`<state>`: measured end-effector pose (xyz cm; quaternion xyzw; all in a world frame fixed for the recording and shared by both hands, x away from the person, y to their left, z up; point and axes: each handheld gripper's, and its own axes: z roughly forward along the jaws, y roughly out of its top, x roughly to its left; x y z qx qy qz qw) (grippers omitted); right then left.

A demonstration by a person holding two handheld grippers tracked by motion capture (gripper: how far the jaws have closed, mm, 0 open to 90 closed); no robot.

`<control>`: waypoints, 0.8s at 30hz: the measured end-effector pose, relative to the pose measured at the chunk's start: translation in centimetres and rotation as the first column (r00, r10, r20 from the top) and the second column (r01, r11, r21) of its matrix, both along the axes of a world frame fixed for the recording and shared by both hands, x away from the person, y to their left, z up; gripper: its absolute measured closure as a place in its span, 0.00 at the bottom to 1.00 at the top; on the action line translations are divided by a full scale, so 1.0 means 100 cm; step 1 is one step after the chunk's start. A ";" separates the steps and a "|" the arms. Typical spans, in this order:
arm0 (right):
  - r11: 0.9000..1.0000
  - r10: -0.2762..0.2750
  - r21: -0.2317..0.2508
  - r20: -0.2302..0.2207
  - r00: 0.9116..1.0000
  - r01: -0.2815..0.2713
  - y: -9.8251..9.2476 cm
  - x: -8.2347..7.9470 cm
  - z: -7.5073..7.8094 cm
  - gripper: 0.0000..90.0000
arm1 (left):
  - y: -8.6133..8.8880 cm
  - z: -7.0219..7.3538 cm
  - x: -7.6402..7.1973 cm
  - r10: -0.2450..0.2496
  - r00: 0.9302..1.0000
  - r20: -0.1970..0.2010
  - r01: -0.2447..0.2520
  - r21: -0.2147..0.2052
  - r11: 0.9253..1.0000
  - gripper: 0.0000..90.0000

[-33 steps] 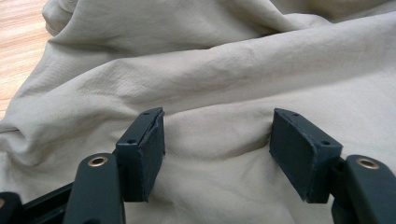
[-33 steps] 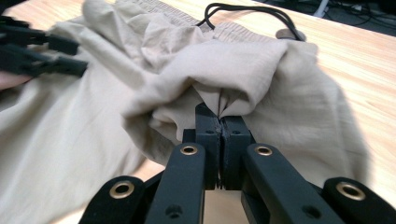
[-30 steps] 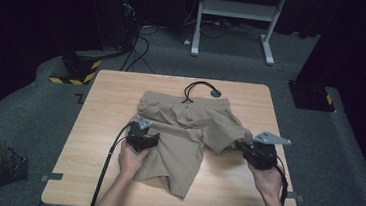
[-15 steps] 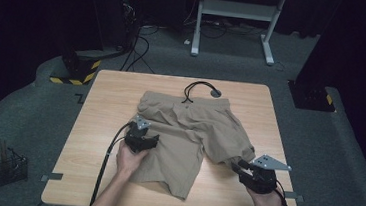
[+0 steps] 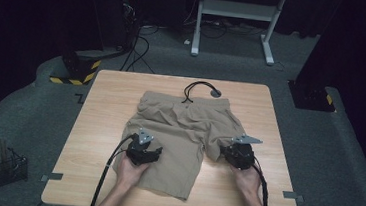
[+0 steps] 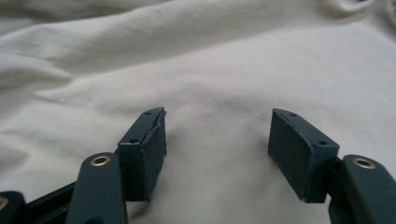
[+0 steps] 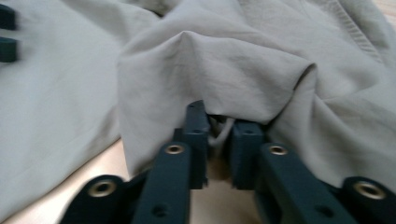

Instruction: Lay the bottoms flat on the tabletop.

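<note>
Khaki shorts (image 5: pixel 183 138) lie spread on the light wooden worktop (image 5: pixel 100 106), waistband toward the far edge, legs toward the person. Fabric is thin and creased, with broad soft folds across the seat; a stitched hem band runs along one leg edge in the right gripper view. A black drawstring (image 5: pixel 198 88) loops out from the waistband onto the bare wood. The leg on the person's left lies long and fairly flat, reaching near the front edge; the other leg is bunched up short. Left claw (image 6: pixel 217 140) rests on the flat leg with its jaws apart, cloth smooth between them and not pinched. Right claw (image 7: pixel 218 135) is closed on a gathered fold of the bunched leg's edge, the cloth tenting up from the pinch point above the wood. Hands grip both tools from the near side.
</note>
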<state>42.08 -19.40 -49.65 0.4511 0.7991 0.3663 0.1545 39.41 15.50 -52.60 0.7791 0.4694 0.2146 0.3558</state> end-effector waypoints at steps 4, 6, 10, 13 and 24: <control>1.000 -0.003 -0.006 -0.009 1.000 0.003 0.009 0.020 -0.001 0.97 | 0.004 0.000 0.012 0.047 0.999 -0.001 -0.047 0.001 0.999 0.40; 1.000 0.011 0.008 -0.020 1.000 -0.011 0.020 0.040 0.004 0.98 | 0.009 0.000 0.025 0.096 0.995 -0.002 -0.096 0.000 0.995 0.40; 0.999 0.028 0.023 -0.041 0.999 -0.028 0.034 0.064 0.006 0.98 | 0.015 0.000 0.038 0.135 0.991 -0.006 -0.135 0.003 0.991 0.40; 0.998 0.047 0.045 -0.057 0.997 -0.045 0.037 0.062 0.010 0.98 | 0.015 0.000 0.038 0.143 0.990 -0.003 -0.143 0.009 0.990 0.40; 0.995 0.081 0.062 0.042 0.996 -0.084 -0.030 -0.031 0.054 0.98 | 0.015 0.000 0.037 0.146 0.989 -0.002 -0.146 0.011 0.989 0.39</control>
